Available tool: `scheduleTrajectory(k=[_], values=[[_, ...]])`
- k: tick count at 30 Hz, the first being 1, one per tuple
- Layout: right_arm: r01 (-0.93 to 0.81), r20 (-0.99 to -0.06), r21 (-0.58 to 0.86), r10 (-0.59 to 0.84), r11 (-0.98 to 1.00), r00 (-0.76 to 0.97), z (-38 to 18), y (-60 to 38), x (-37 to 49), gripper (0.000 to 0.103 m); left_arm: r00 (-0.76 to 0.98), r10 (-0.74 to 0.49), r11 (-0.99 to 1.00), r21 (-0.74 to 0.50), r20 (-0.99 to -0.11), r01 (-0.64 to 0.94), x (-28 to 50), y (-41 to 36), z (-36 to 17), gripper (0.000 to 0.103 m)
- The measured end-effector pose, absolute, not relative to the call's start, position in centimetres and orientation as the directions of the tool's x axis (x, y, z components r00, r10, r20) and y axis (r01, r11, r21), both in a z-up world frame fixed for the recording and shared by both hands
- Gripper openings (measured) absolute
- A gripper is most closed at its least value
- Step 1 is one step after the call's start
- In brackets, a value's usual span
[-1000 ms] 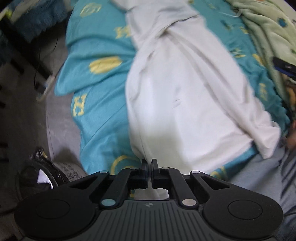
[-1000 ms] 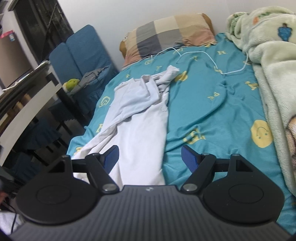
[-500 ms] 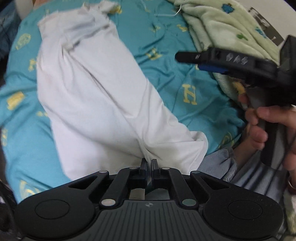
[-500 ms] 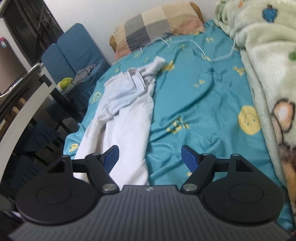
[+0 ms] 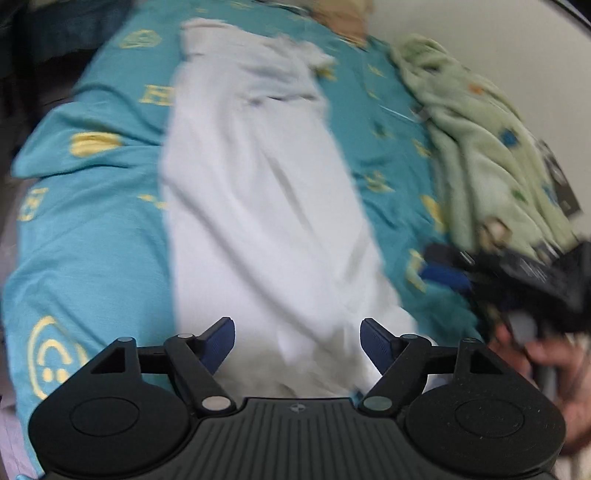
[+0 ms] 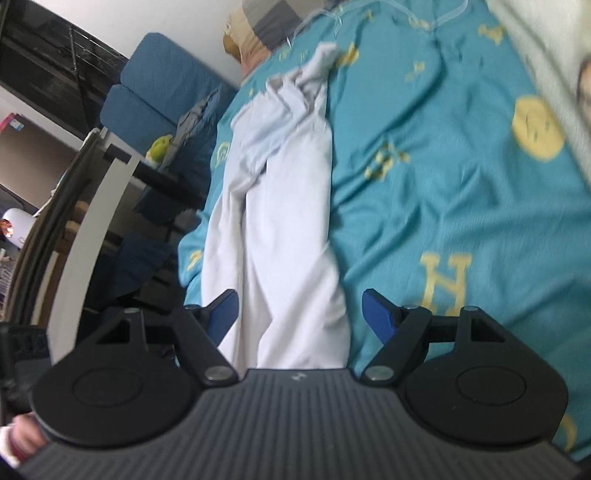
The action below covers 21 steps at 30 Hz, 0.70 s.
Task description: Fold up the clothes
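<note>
White garment (image 5: 266, 206) lies stretched lengthwise on a teal sheet (image 5: 92, 236) printed with yellow letters and smiley faces; the sheet covers a bed. In the left wrist view, the left gripper (image 5: 297, 341) hangs over the near end of the garment with its blue-padded fingers (image 5: 221, 338) spread wide; nothing lies between them, and contact with the cloth cannot be told. The view is motion-blurred. At its right edge a hand (image 5: 554, 365) grasps the right gripper (image 5: 454, 273), seen from the side over the sheet; its blue pad is visible, but its spread cannot be read from this angle.

In the right wrist view, the right gripper (image 6: 299, 314) likewise has its fingers (image 6: 376, 314) set far apart and holds nothing. The near hem of the garment (image 6: 284, 229) sits between and below the fingers, nearer the left one. The garment narrows and bunches toward its far end, where folds and a sleeve-like tip lie crumpled near a checked pillow (image 6: 255, 26). A thin white cable (image 6: 424, 11) loops across the far part of the sheet (image 6: 443, 177).

A pale green fleece blanket (image 5: 480, 129) is heaped along the right side of the bed, touching the sheet. Left of the bed stands a blue padded chair (image 6: 147, 96) holding a small green toy (image 6: 160, 147) and a grey cloth (image 6: 192, 114). A white and dark frame (image 6: 85, 221) stands nearer on the left.
</note>
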State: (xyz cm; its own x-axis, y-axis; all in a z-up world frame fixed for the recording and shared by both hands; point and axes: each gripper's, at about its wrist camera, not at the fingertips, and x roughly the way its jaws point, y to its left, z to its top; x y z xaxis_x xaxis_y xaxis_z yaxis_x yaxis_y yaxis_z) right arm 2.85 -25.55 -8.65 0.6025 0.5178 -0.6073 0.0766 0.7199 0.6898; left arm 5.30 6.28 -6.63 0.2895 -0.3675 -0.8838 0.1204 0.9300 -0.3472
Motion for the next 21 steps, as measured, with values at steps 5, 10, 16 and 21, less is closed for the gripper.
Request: scheduleTrajectory(k=[5, 10, 16, 21], values=[[0.104, -0.609, 0.734, 0.582, 0.671, 0.539, -10.2, -24.5, 1.3, 0.070, 0.296, -0.328, 0.939, -0.344, -0.897, -0.003, 6.8, 8.4, -7.8, 0.080], [0.093, -0.630, 0.728, 0.610, 0.679, 0.481, -10.8, -22.7, 1.1, 0.059, 0.185, -0.337, 0.935, -0.351, -0.923, -0.046, 7.5, 8.5, -9.8, 0.081], [0.073, -0.708, 0.645, 0.558, 0.761, 0.433, -10.9, -20.9, 0.4, 0.057, 0.064, -0.333, 0.943, -0.330, -0.941, 0.047, 6.8, 6.9, -10.4, 0.080], [0.038, -0.713, 0.638, 0.572, 0.769, 0.405, -10.8, -20.0, -0.6, 0.059, 0.012, -0.336, 0.937, -0.333, -0.942, 0.108, 6.5, 6.0, -10.5, 0.075]])
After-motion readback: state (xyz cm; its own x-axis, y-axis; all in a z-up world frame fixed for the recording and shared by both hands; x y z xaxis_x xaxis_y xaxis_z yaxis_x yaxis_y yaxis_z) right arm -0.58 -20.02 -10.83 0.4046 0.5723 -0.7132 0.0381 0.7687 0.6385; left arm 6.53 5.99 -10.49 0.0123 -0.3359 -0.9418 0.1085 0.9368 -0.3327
